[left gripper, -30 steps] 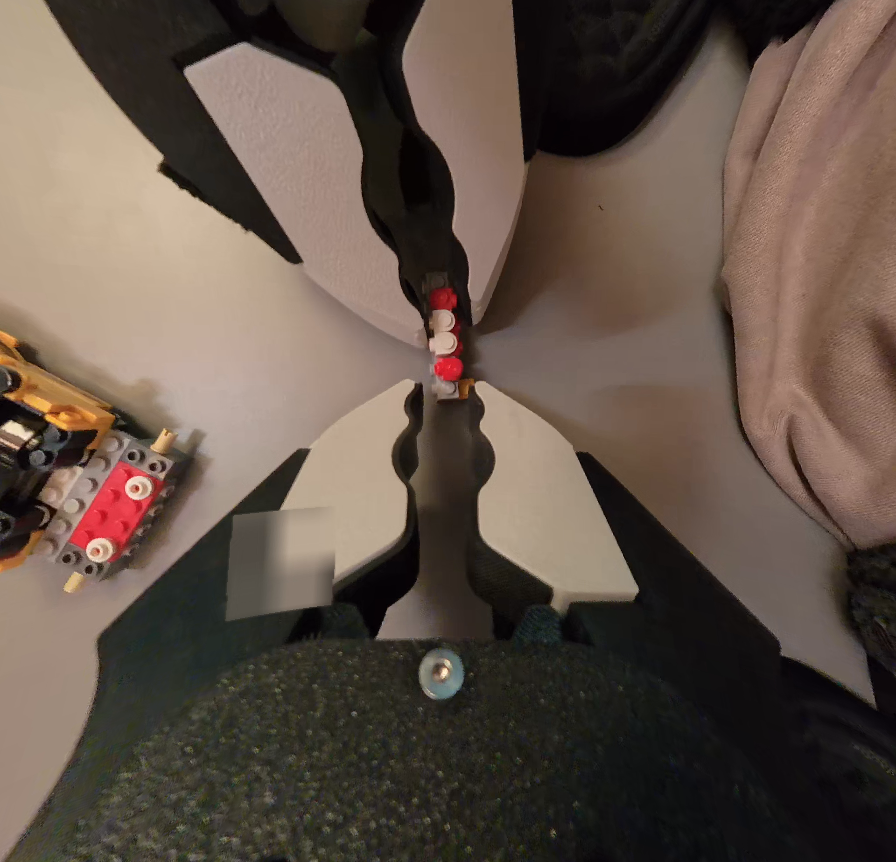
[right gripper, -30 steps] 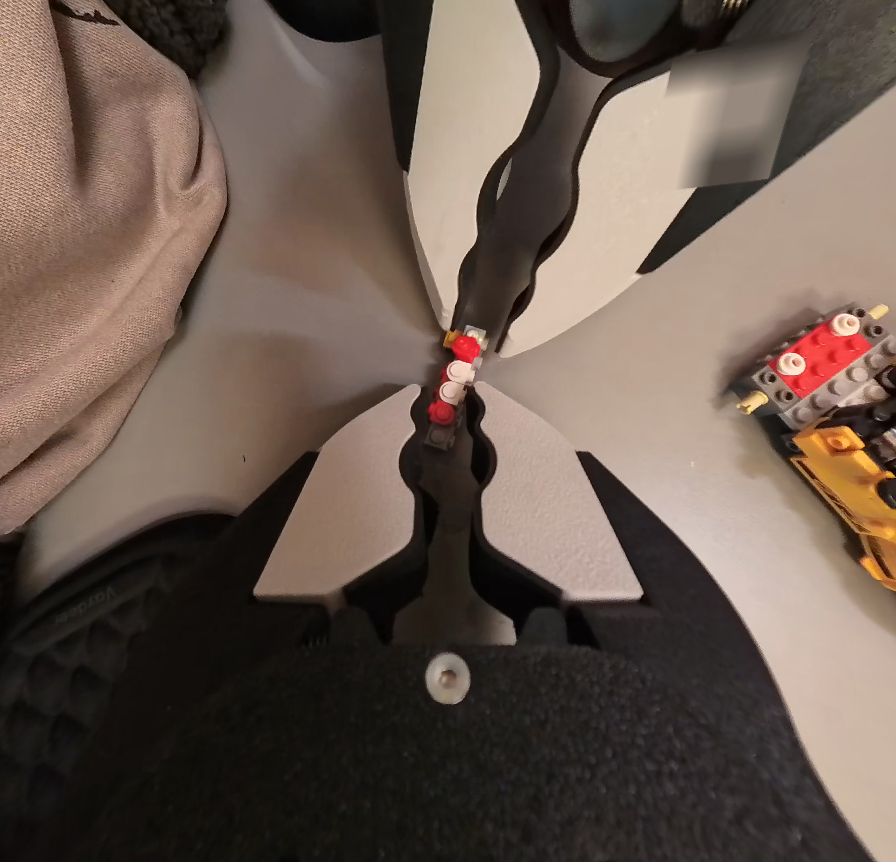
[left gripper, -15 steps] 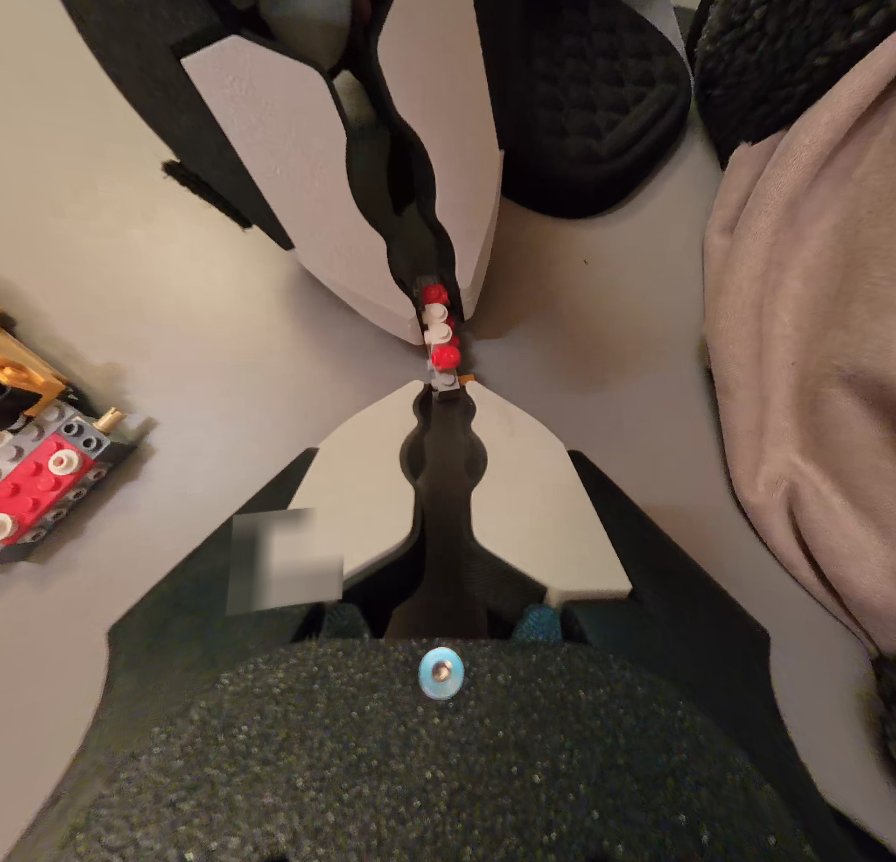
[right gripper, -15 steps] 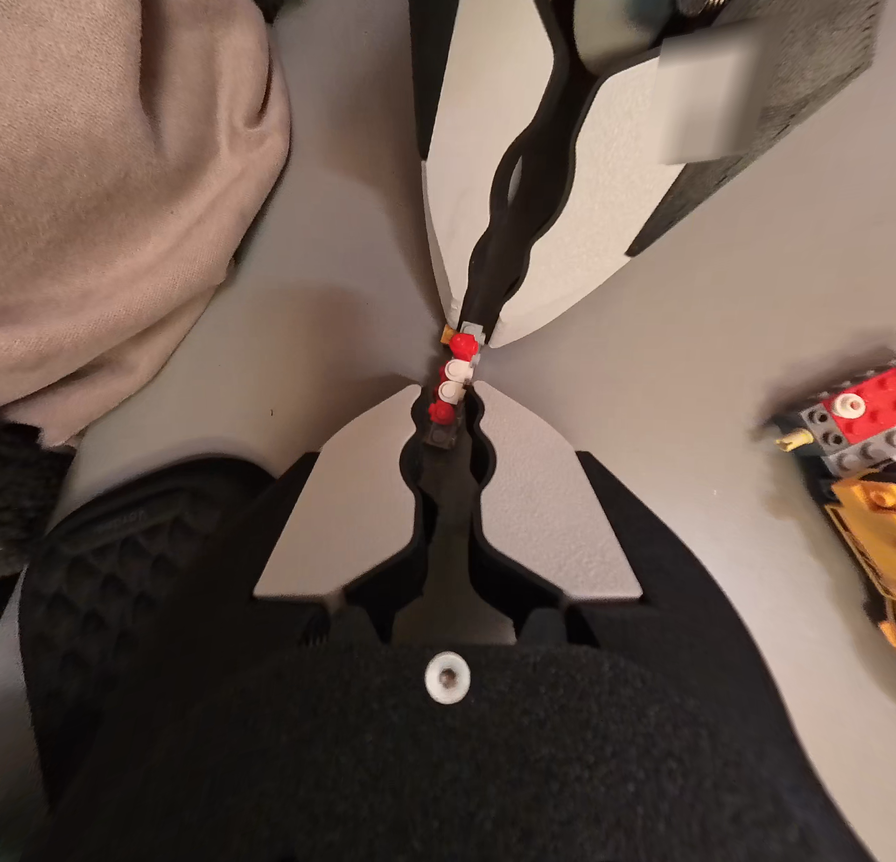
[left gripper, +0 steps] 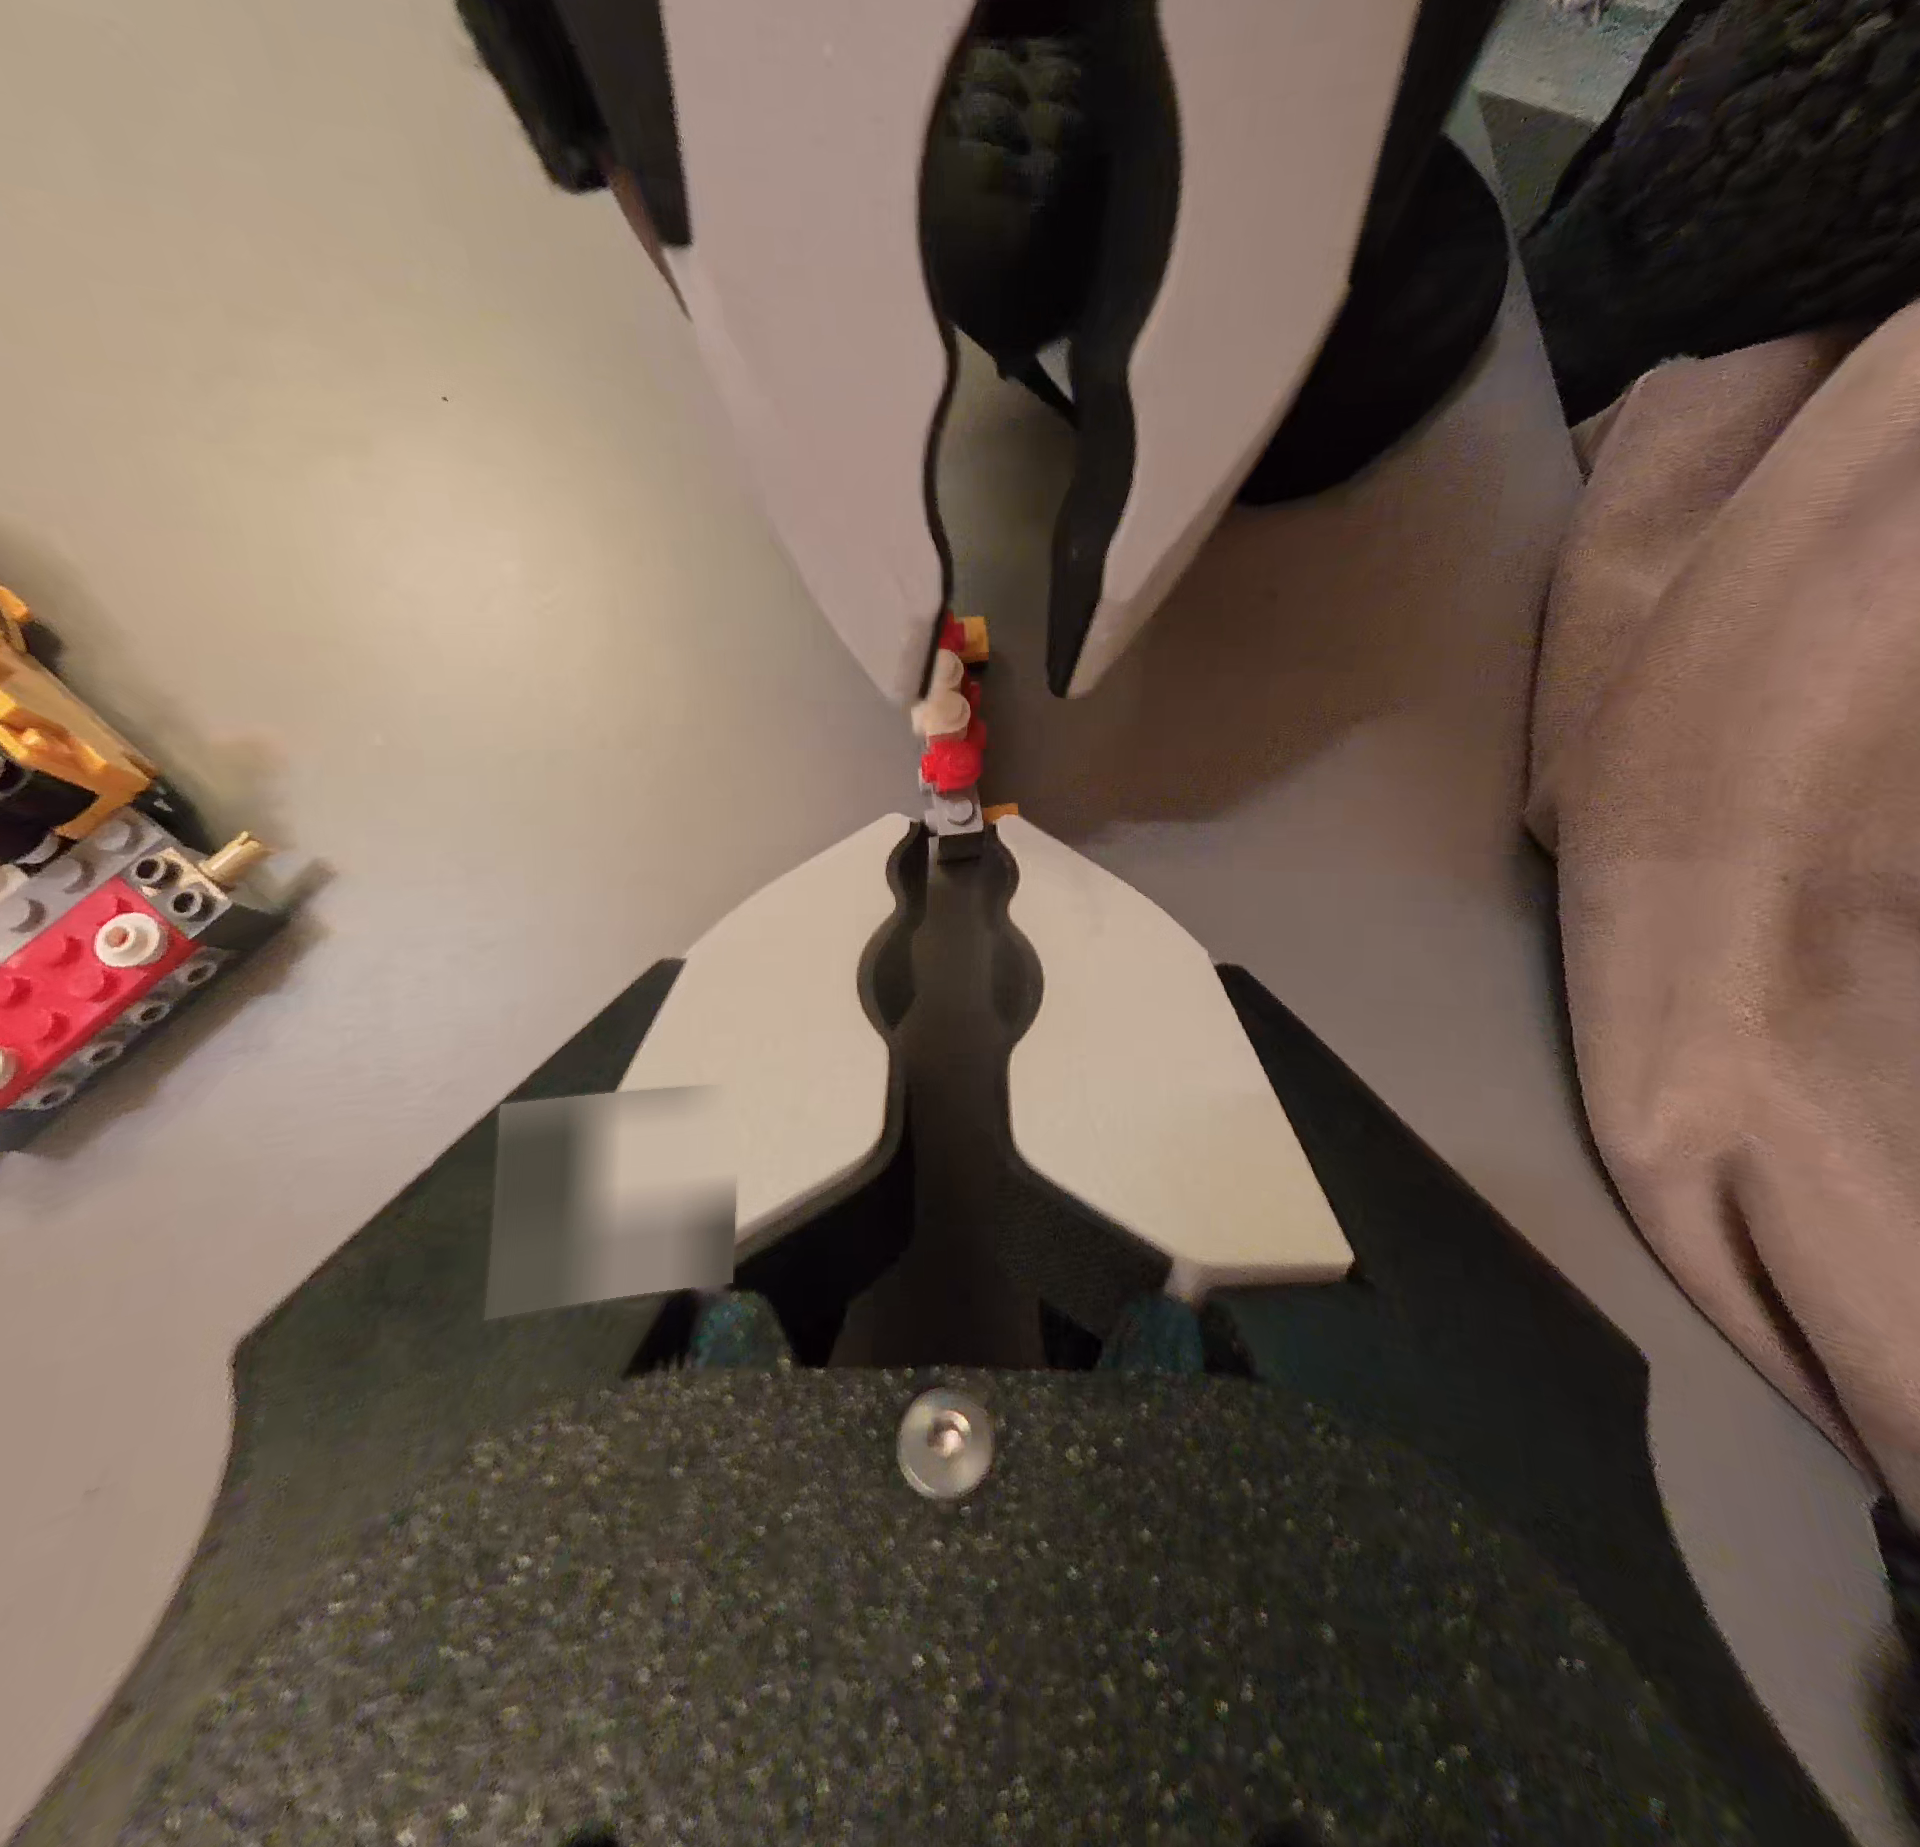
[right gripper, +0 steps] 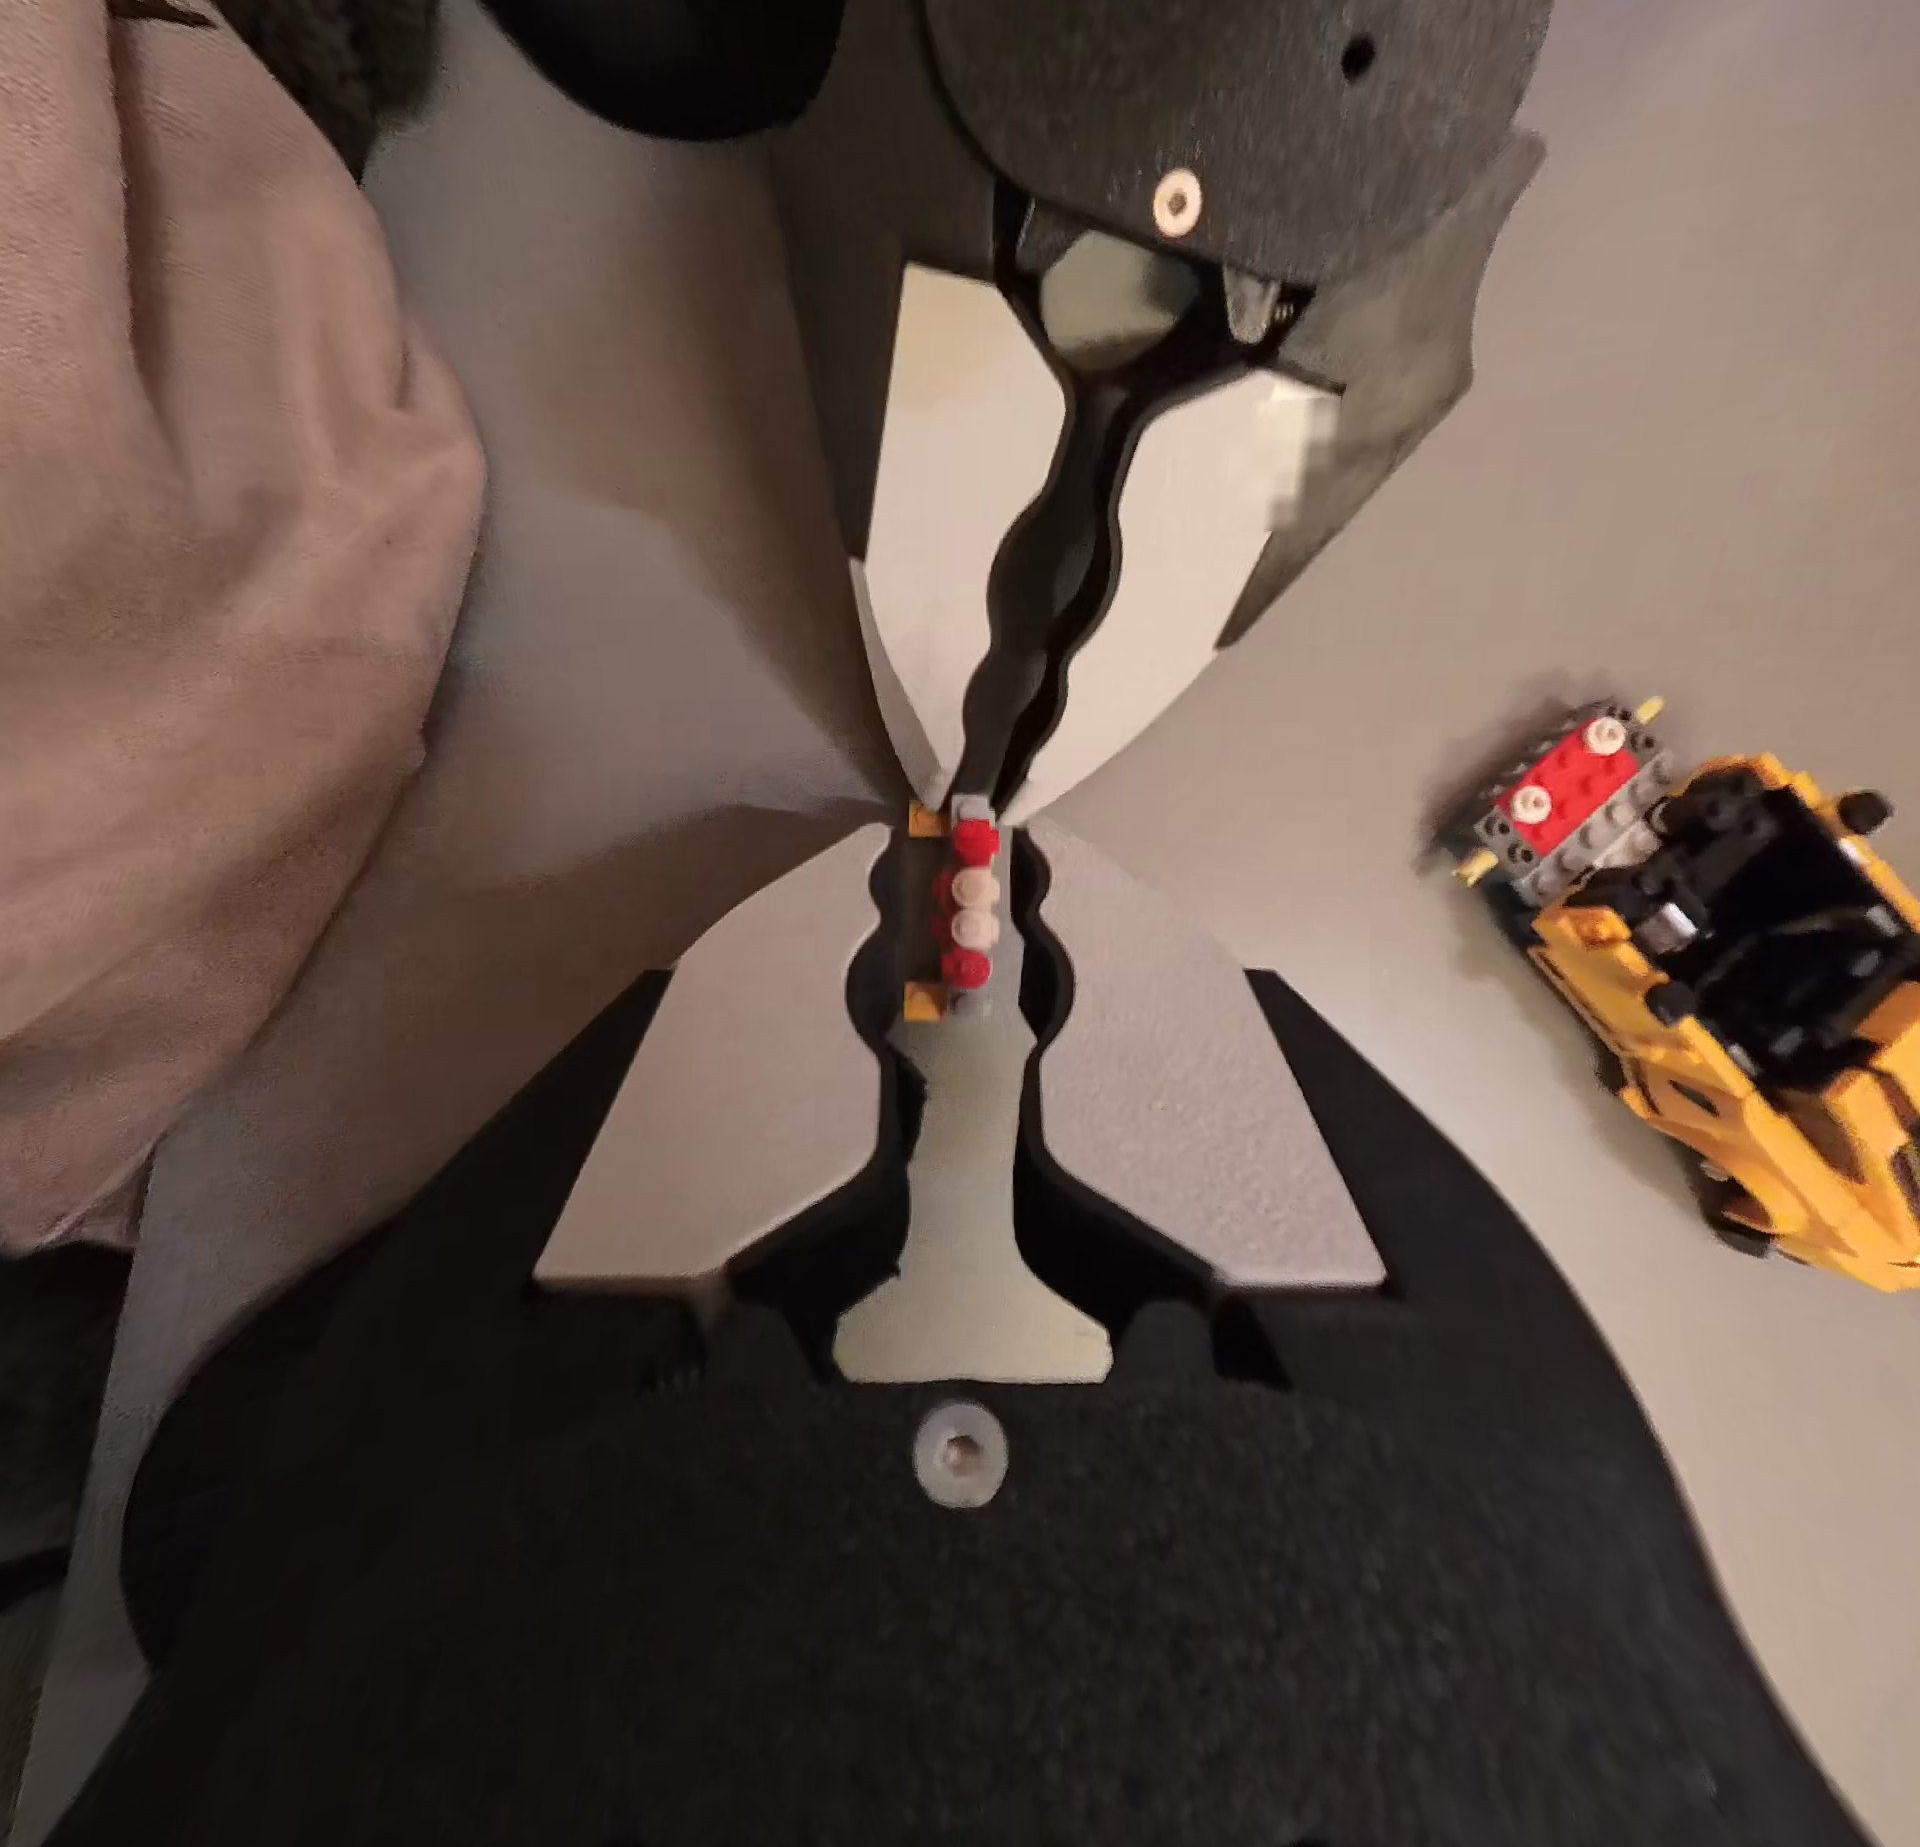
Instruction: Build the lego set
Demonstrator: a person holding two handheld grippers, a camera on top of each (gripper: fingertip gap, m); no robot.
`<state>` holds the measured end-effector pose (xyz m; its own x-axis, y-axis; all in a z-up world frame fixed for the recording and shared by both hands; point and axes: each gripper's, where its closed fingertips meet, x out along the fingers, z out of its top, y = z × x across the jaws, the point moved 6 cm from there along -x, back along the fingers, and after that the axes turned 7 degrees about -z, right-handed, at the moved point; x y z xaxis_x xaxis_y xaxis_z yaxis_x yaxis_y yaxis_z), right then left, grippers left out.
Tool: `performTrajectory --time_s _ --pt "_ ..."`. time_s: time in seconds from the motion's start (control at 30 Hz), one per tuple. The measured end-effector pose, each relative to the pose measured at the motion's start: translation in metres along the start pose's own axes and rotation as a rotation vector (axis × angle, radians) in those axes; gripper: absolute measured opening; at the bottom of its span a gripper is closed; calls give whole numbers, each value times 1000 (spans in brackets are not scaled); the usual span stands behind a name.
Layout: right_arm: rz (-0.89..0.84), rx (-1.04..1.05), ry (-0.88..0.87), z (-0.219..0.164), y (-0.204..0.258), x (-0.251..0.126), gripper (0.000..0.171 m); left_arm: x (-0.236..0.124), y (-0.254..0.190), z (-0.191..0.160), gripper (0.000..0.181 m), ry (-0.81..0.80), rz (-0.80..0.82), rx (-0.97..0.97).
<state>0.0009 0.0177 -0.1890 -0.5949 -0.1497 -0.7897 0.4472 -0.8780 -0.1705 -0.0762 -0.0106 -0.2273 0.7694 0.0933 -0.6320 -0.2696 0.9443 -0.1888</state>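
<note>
A small lego strip [right gripper: 966,909] with red and white round studs on a grey plate and orange end clips is held above the grey table. My left gripper [left gripper: 958,826] is shut on its grey end; it shows at the top of the right wrist view [right gripper: 975,805]. My right gripper [right gripper: 961,841] is open, its fingers on either side of the strip without pinching it. In the left wrist view the strip [left gripper: 951,732] lies against one finger of the right gripper [left gripper: 987,691]. The yellow and black lego car [right gripper: 1714,966] with a red and grey rear rests on the table.
The car's rear [left gripper: 83,966] sits at the left edge of the left wrist view. A beige cloth [right gripper: 187,550] lies close beside the grippers and shows on the right in the left wrist view [left gripper: 1714,862]. A dark knitted object [left gripper: 1714,135] is behind it. Both grippers' tips are close together, under 4 cm apart.
My right gripper has opened and let go of the strip, which it held before. The left gripper still grips the strip's end. More of the car now shows in the right wrist view.
</note>
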Motion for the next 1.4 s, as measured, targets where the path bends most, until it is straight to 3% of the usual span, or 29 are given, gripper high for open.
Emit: performTrajectory --time_s 0.4,1.4 --pt "-34 -2 194 7 7 16 10 0 -6 -1 10 27 38 20" --pt "-149 -93 354 8 16 16 7 2 -10 -1 9 12 64 -25"
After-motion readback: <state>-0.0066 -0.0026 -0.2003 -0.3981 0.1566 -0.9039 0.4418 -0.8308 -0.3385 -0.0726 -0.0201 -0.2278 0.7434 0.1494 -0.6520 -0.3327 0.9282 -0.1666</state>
